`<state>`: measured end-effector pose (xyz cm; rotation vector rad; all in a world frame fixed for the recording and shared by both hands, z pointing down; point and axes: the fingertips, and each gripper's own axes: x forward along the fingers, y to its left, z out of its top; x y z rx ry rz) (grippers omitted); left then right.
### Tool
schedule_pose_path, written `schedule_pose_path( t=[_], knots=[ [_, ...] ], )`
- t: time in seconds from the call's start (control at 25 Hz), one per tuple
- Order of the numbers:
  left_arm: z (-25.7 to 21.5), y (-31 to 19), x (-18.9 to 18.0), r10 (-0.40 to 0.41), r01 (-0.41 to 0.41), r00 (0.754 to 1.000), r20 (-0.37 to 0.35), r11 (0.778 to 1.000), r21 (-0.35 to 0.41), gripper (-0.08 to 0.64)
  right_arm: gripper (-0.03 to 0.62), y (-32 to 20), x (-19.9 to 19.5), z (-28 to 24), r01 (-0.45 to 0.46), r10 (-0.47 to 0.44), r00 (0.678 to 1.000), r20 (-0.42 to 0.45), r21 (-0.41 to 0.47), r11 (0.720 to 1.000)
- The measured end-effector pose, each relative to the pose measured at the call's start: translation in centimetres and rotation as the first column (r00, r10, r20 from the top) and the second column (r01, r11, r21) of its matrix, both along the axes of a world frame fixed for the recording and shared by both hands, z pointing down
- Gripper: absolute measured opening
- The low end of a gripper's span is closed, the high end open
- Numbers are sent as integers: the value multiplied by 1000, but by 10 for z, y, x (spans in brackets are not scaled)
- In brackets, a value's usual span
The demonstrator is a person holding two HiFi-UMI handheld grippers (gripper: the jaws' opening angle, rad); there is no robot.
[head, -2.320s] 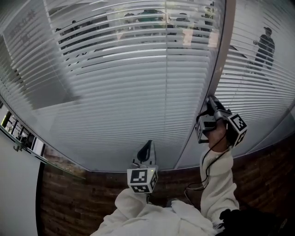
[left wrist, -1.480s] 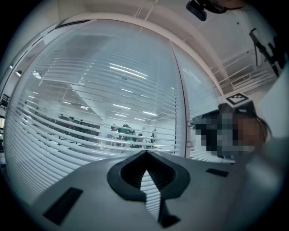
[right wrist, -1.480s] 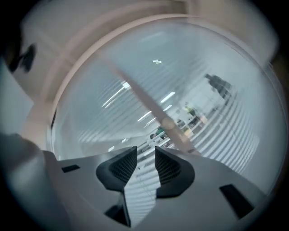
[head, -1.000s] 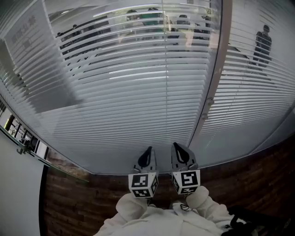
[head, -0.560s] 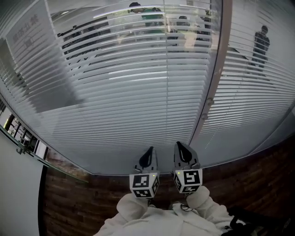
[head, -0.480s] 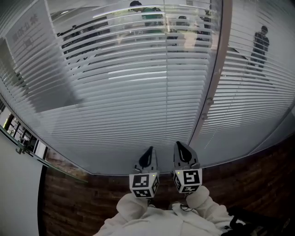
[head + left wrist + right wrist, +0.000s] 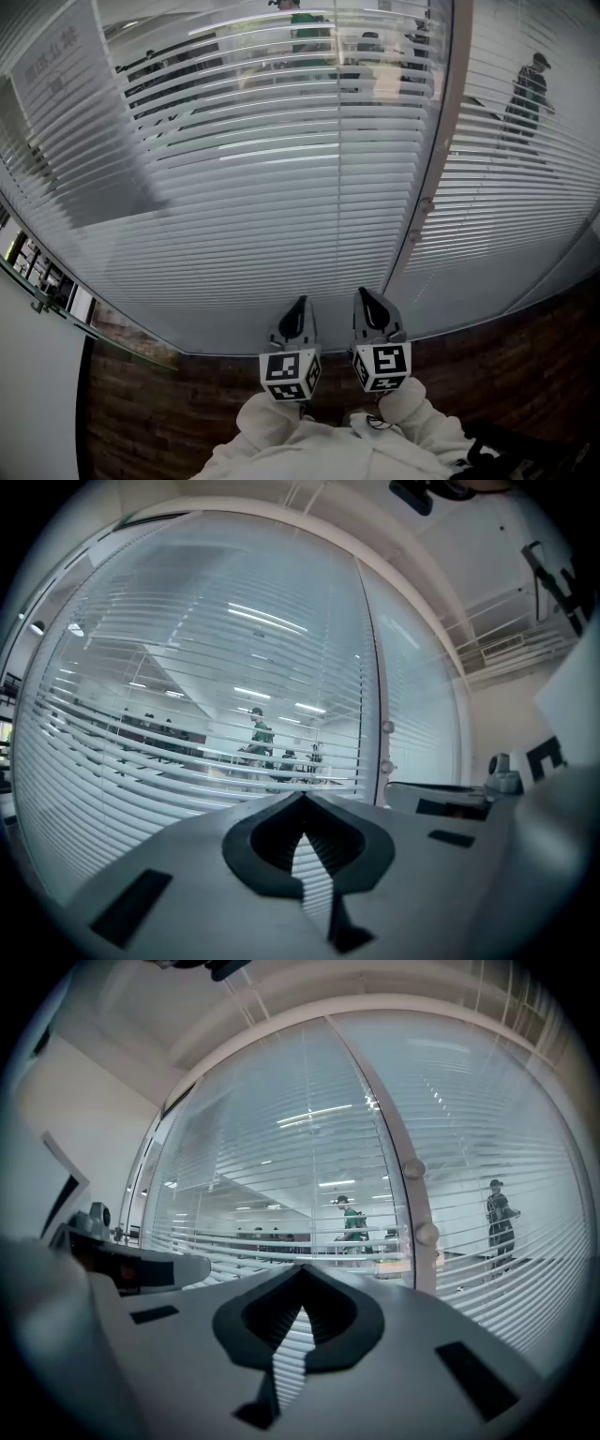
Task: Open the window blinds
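Left claw closed, nothing between its jaws. Right claw likewise closed and empty. I have both level, side by side, apart from the window blinds, which fill the window ahead, slats partly tilted. I judge the slats thin, light, easily bent; the better hold is the knob on the frame post.

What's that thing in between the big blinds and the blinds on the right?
A pale upright post with two round knobs stands between the big blinds and the right blinds; the right gripper view shows it clearest.
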<state>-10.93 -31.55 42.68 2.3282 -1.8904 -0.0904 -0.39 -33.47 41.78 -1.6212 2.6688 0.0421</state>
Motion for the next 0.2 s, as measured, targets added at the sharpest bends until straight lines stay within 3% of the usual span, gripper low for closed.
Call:
schedule_pose_path(
  t=[0.2],
  knots=[
    [1, 0, -1, -4, 4, 1000, -1, 1000, -1, -3, 11, -1, 0, -3, 5, -5, 1000, -20, 19, 1000]
  ],
)
